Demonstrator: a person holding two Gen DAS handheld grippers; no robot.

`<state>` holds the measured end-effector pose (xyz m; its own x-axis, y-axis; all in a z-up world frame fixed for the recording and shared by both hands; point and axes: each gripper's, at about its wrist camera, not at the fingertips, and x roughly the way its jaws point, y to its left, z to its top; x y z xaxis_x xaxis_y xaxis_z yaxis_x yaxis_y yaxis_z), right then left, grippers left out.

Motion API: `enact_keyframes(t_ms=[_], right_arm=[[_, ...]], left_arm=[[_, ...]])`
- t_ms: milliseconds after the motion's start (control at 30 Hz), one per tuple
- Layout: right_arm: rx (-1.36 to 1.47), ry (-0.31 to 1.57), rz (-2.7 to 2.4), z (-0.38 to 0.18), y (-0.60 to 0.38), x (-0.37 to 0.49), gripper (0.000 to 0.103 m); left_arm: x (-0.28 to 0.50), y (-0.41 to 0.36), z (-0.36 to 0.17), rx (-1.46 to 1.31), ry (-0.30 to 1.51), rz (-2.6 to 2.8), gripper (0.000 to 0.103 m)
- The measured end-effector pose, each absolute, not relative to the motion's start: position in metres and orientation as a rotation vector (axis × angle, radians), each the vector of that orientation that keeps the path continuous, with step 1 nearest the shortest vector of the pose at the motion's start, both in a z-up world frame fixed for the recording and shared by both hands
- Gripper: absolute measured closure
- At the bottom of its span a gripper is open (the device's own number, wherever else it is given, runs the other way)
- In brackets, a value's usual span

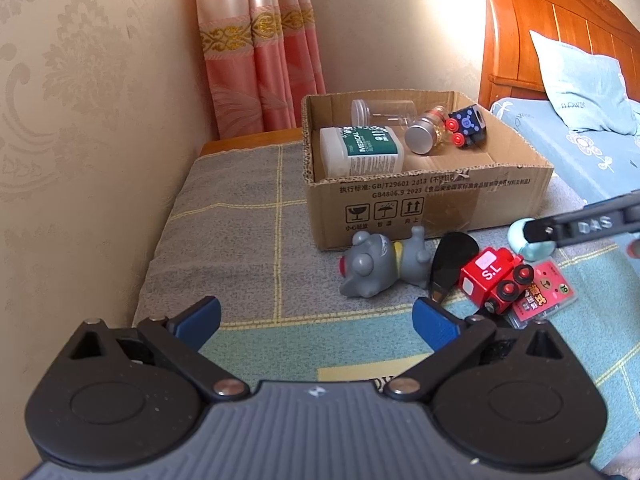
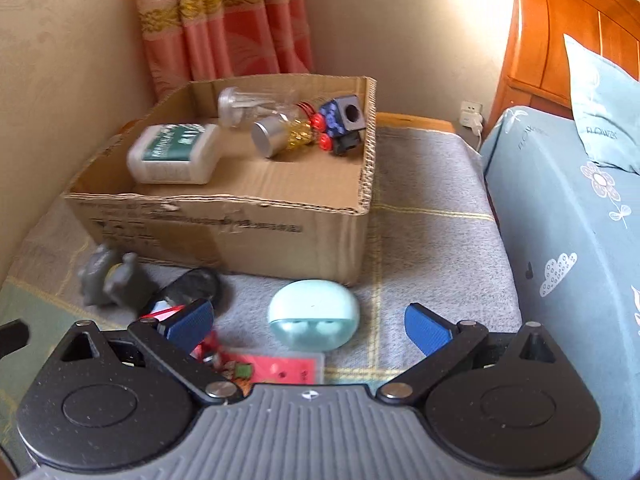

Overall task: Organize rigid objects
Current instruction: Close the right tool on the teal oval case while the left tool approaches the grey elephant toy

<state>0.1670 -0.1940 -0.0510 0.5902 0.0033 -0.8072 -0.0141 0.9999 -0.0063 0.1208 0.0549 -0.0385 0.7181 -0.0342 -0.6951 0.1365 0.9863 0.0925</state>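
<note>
A cardboard box stands on the blanket and holds a white medical bottle, a clear jar, a silver-capped bottle and a blue toy train car. In front of the box lie a grey toy animal, a black shoehorn-like piece, a red toy train, a pink card pack and a mint earbud case. My left gripper is open and empty. My right gripper is open around the earbud case.
A wall and pink curtain stand behind the box. A bed with blue sheet, a pillow and a wooden headboard is on the right. A wall socket with a charger sits by the bed.
</note>
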Motion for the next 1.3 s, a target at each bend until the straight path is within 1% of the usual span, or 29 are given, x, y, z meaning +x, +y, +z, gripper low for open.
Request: enact_keyframes(t_ms=[200,400,900,1100,1300], right_arm=[[-0.027,0.98,-0.042,-0.08,-0.199,0.192,0.0],[-0.04,1.009,-0.063,-0.093,-0.209,0.191,0.0],[-0.055,1.053,-0.073,-0.089,-0.245,0.166,0.0],[-0.133,1.003,-0.056,-0.091,-0.223,0.175,0.0],[-0.056,0.989,-0.054,-0.095,-0.229,0.181,0.0]], left_arm=[[0.123,0.055,-0.04,0.147,0.78,-0.088,0.001],[0.13,0.053,-0.043,0.157,0.797,-0.084,0.001],[0.145,0.039,-0.055,0.188,0.831,-0.122,0.001],[0.148,0.038,-0.057,0.196,0.84,-0.119,0.001],[0.152,0.041,-0.056,0.196,0.846,-0.13,0.001]])
